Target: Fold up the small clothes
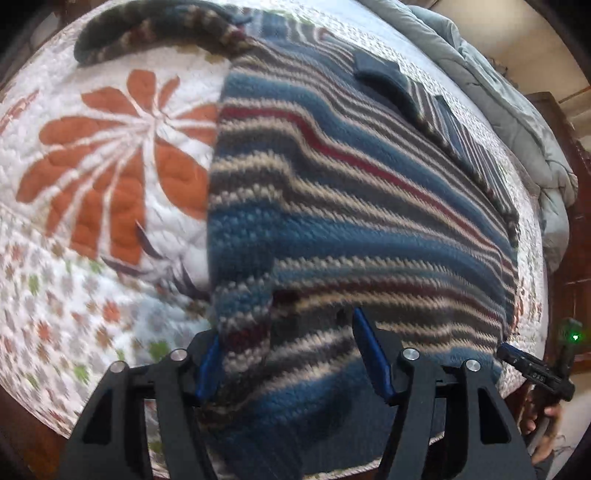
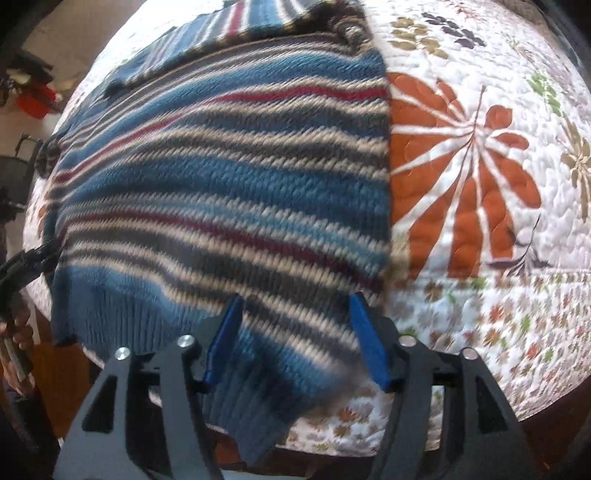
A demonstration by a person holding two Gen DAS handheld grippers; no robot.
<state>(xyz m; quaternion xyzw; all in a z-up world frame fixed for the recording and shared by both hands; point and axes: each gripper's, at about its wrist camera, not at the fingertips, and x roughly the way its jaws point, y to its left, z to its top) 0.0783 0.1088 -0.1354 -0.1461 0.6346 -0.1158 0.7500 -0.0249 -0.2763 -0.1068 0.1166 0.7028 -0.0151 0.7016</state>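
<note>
A small striped knit sweater [image 1: 332, 192] in blue, grey, cream and red lies spread on a quilted bedspread [image 1: 92, 155]. One sleeve [image 1: 155, 33] curls away at the far left in the left wrist view. My left gripper [image 1: 288, 336] is open, its blue fingers [image 1: 369, 354] astride the sweater's near left corner, which bunches up between them. In the right wrist view the sweater [image 2: 229, 177] fills the left half. My right gripper [image 2: 293, 317] is open, astride the ribbed hem [image 2: 251, 417] at the near right corner.
The bedspread [image 2: 480, 166] is white with orange flowers and hangs over the bed's near edge. A grey duvet [image 1: 517, 110] is heaped at the far right in the left wrist view. The other gripper and hand [image 1: 543, 373] show at the right edge. Floor clutter [image 2: 33, 99] lies left.
</note>
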